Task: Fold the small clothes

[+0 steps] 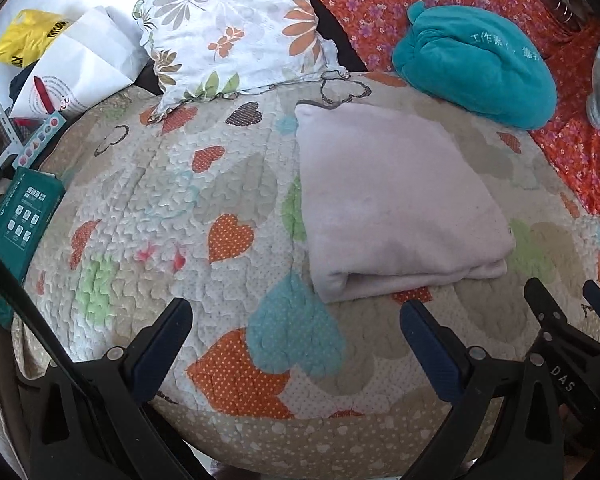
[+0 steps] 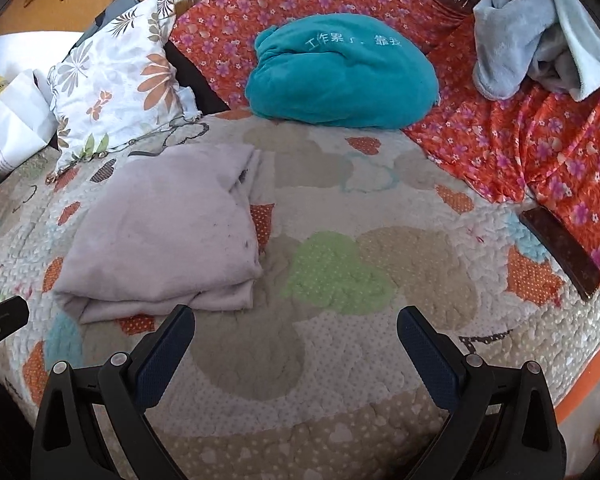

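A pale lilac garment (image 1: pixel 396 204) lies folded into a rectangle on the heart-patterned quilt (image 1: pixel 188 208); in the right wrist view the garment (image 2: pixel 168 232) sits left of centre on the quilt (image 2: pixel 380 320). My left gripper (image 1: pixel 296 312) is open and empty, just in front of the garment's near edge. My right gripper (image 2: pixel 296 320) is open and empty, in front of the garment's right corner. The right gripper also shows at the right edge of the left wrist view (image 1: pixel 568 292).
A teal plush cushion (image 2: pixel 340 76) and a floral pillow (image 2: pixel 116 80) lie behind the garment. An orange flowered sheet (image 2: pixel 520 136) covers the right side, with grey-blue clothes (image 2: pixel 540 44) heaped on it. A dark flat object (image 2: pixel 560 252) lies at the quilt's right edge. A green box (image 1: pixel 20 216) and paper bags (image 1: pixel 80 64) sit left.
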Available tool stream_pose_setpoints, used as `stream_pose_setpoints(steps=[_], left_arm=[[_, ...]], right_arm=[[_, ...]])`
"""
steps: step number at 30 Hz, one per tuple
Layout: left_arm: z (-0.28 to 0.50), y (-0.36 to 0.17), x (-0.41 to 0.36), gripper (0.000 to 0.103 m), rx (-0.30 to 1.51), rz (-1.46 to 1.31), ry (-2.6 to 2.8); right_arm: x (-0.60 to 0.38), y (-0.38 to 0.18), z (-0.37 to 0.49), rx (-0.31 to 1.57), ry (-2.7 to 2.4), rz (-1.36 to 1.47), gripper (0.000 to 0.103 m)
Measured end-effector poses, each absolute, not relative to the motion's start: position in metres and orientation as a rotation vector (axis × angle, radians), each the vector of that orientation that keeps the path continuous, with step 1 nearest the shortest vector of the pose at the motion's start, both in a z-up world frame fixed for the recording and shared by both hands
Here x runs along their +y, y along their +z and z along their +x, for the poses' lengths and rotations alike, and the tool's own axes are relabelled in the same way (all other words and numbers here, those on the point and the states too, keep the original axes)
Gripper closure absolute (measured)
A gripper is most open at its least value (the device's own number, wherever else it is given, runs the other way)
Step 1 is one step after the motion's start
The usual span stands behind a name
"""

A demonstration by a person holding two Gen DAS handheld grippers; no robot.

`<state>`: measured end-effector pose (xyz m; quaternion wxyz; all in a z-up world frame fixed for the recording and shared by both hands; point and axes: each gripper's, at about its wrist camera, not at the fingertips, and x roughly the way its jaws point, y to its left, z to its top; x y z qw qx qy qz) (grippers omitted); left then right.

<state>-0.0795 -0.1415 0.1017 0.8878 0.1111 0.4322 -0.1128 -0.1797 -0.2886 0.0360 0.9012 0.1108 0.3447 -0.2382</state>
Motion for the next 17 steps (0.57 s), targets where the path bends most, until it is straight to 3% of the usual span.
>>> stream_pose_setpoints(steps=[17], left_arm=[[-0.055,0.070,-0.144,0.000,1.002,0.233,-0.269]], right_arm=[[-0.272,0.016,-0.151,0.766,-0.477,0.119,0.000]])
